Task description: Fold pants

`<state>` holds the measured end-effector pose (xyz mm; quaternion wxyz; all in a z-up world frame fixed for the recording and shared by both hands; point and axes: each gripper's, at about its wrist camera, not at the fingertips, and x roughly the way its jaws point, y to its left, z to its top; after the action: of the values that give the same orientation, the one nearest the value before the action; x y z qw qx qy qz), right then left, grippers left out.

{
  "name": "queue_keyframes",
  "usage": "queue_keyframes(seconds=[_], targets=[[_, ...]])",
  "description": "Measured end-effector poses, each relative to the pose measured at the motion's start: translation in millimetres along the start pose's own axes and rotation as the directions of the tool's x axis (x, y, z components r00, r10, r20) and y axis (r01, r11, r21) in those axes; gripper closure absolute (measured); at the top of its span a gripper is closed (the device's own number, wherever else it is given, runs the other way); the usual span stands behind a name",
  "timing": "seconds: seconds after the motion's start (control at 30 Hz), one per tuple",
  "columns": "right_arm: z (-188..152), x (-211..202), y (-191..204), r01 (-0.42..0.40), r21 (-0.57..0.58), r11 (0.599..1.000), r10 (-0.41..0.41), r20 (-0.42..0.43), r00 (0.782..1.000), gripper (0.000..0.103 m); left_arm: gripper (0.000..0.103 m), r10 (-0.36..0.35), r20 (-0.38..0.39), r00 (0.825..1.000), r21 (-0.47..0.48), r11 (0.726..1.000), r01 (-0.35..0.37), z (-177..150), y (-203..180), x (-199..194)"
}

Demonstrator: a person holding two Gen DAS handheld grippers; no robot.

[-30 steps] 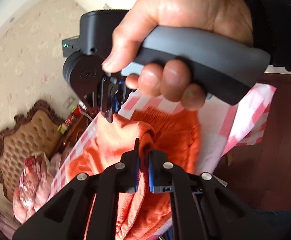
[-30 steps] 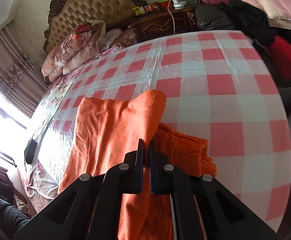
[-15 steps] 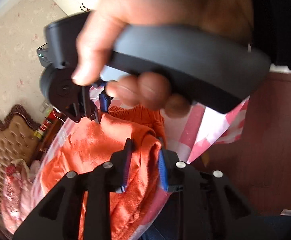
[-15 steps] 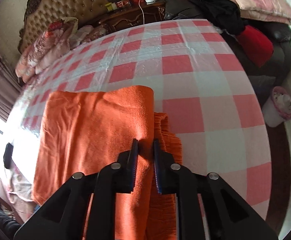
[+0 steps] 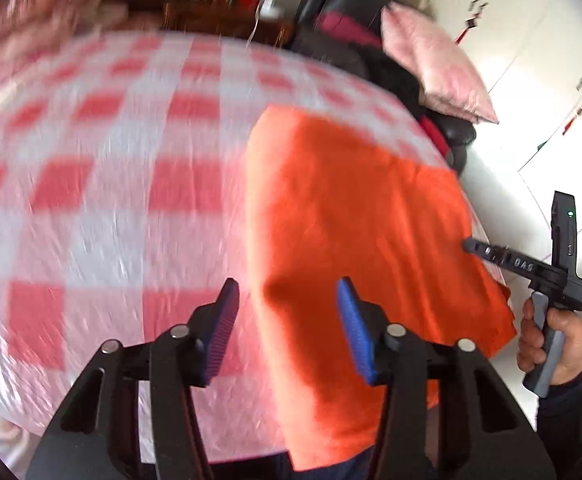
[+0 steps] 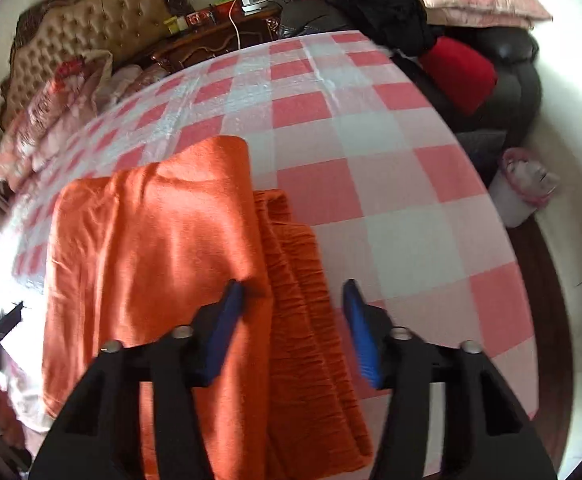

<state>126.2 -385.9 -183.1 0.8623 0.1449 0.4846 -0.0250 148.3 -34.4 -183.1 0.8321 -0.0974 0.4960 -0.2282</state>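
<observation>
The orange pants (image 6: 163, 260) lie folded flat on the red-and-white checked cloth (image 6: 391, 152), with the ribbed waistband (image 6: 303, 300) showing along the right edge. My right gripper (image 6: 293, 304) hovers over that waistband; its jaws are opening and the blue pads stand clear of the fabric. In the blurred left wrist view, the pants (image 5: 351, 220) fill the right half. My left gripper (image 5: 289, 300) is opening too, with the pants' left edge below the gap and nothing pinched. The right gripper (image 5: 475, 246) reaches onto the pants from the right, held by a hand (image 5: 551, 340).
A tufted headboard (image 6: 91, 28) and a heap of pink bedding (image 6: 51, 108) sit at the far left. A wooden nightstand (image 6: 219, 36) stands behind the table. A dark sofa (image 6: 515, 72) with pink pillows and a red cushion runs along the right, beside a white bin (image 6: 523, 188).
Both grippers have opened and let go of the orange fabric. The left gripper has swung away sideways and rolled. The folded-over layer now lies flat on the pants.
</observation>
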Motion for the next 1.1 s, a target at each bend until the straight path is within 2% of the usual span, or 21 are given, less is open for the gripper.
queue_keyframes(seconds=[0.07, 0.1, 0.13, 0.17, 0.23, 0.3, 0.37, 0.43, 0.5, 0.53, 0.57, 0.6, 0.67, 0.7, 0.77, 0.8, 0.87, 0.93, 1.0, 1.07, 1.1], targets=[[-2.7, -1.5, 3.8, 0.017, -0.005, 1.0, -0.017, 0.01, 1.0, 0.06, 0.059, -0.067, -0.068, 0.995, -0.046, 0.997, 0.064, -5.9, 9.0, 7.8], [-4.1, -2.0, 6.1, 0.028, -0.012, 1.0, -0.028, 0.016, 0.999, 0.06, 0.062, -0.065, -0.065, 0.996, -0.037, 0.997, 0.063, -7.2, 8.7, 6.7], [-5.4, -3.0, 8.1, 0.038, -0.015, 0.999, -0.037, 0.02, 0.999, 0.061, 0.083, -0.067, -0.088, 0.994, -0.017, 0.998, 0.066, -10.2, 7.9, 9.4], [-6.7, -2.4, 10.1, 0.049, -0.011, 0.999, -0.049, 0.026, 0.998, 0.061, 0.089, -0.056, -0.097, 0.994, 0.001, 0.998, 0.056, -11.0, 6.4, 12.8], [-6.9, -1.5, 11.5, 0.047, 0.006, 0.999, -0.047, 0.033, 0.998, 0.066, 0.095, -0.016, -0.084, 0.996, 0.06, 0.998, 0.022, -2.4, 3.9, 14.6], [-1.8, 2.2, 15.6, 0.044, 0.019, 0.999, -0.045, 0.044, 0.998, 0.067, 0.095, 0.008, -0.058, 0.998, 0.101, 0.995, -0.002, 7.8, 5.7, 22.0], [7.7, 9.9, 21.6, 0.046, 0.007, 0.999, -0.047, 0.076, 0.996, 0.067, 0.089, 0.002, -0.058, 0.998, 0.068, 0.998, 0.002, 23.9, 17.5, 30.8], [16.6, 16.7, 25.8, 0.072, 0.007, 0.997, -0.072, 0.098, 0.993, 0.064, 0.071, 0.04, -0.051, 0.998, 0.06, 0.997, -0.037, 34.0, 19.9, 26.3], [23.4, 11.7, 30.3, 0.147, 0.019, 0.989, -0.148, 0.088, 0.985, 0.058, 0.07, 0.052, 0.027, 0.998, 0.09, 0.994, -0.054, 43.8, 12.8, 9.0], [24.0, 5.0, 32.1, 0.188, 0.033, 0.982, -0.191, 0.099, 0.977, 0.05, 0.068, 0.062, 0.086, 0.994, 0.129, 0.989, -0.073, 49.8, 6.9, -1.1], [26.1, -7.0, 38.7, 0.265, 0.044, 0.963, -0.269, 0.139, 0.953, 0.05, 0.065, 0.074, 0.155, 0.985, 0.169, 0.98, -0.1, 58.8, -0.2, -6.4], [30.1, -15.2, 48.7, 0.298, 0.026, 0.954, -0.297, 0.183, 0.937, 0.048, 0.06, 0.09, 0.217, 0.972, 0.2, 0.971, -0.134, 66.8, -9.5, -9.4], [44.1, -24.3, 76.0, 0.257, -0.044, 0.965, -0.239, 0.244, 0.94, 0.031, 0.06, 0.061, 0.281, 0.958, 0.274, 0.951, -0.141, 85.9, -32.2, -1.3], [52.2, -25.4, 90.2, 0.215, -0.073, 0.974, -0.187, 0.274, 0.943, 0.022, 0.06, 0.036, 0.28, 0.959, 0.305, 0.944, -0.125, 95.3, -41.2, 8.2], [64.8, -14.1, 111.9, 0.202, -0.113, 0.973, -0.161, 0.296, 0.941, 0.017, 0.06, 0.031, 0.228, 0.973, 0.318, 0.942, -0.105, 109.1, -53.8, 39.5], [70.0, -2.1, 118.9, 0.216, -0.135, 0.967, -0.17, 0.287, 0.943, 0.017, 0.06, 0.037, 0.185, 0.982, 0.301, 0.949, -0.092, 113.5, -55.1, 56.5], [74.9, 32.8, 122.5, 0.265, -0.165, 0.95, -0.225, 0.225, 0.948, 0.018, 0.06, 0.104, 0.141, 0.985, 0.257, 0.957, -0.137, 114.8, -49.9, 83.8], [71.7, 58.6, 112.1, 0.299, -0.167, 0.94, -0.272, 0.164, 0.948, 0.017, 0.062, 0.091, 0.126, 0.988, 0.208, 0.971, -0.116, 109.5, -36.9, 95.6], [59.1, 68.3, 101.1, 0.26, -0.143, 0.955, -0.238, 0.151, 0.959, 0.015, 0.062, 0.106, 0.138, 0.985, 0.22, 0.966, -0.135, 105.1, -39.1, 94.1], [58.3, 64.2, 96.9, 0.24, -0.119, 0.963, -0.22, 0.159, 0.962, 0.015, 0.056, 0.131, 0.148, 0.98, 0.246, 0.955, -0.165, 101.2, -43.2, 98.5], [57.5, 65.1, 98.5, 0.247, -0.123, 0.961, -0.227, 0.159, 0.961, 0.015, 0.045, 0.124, 0.146, 0.981, 0.251, 0.955, -0.158, 100.0, -45.2, 99.9]])
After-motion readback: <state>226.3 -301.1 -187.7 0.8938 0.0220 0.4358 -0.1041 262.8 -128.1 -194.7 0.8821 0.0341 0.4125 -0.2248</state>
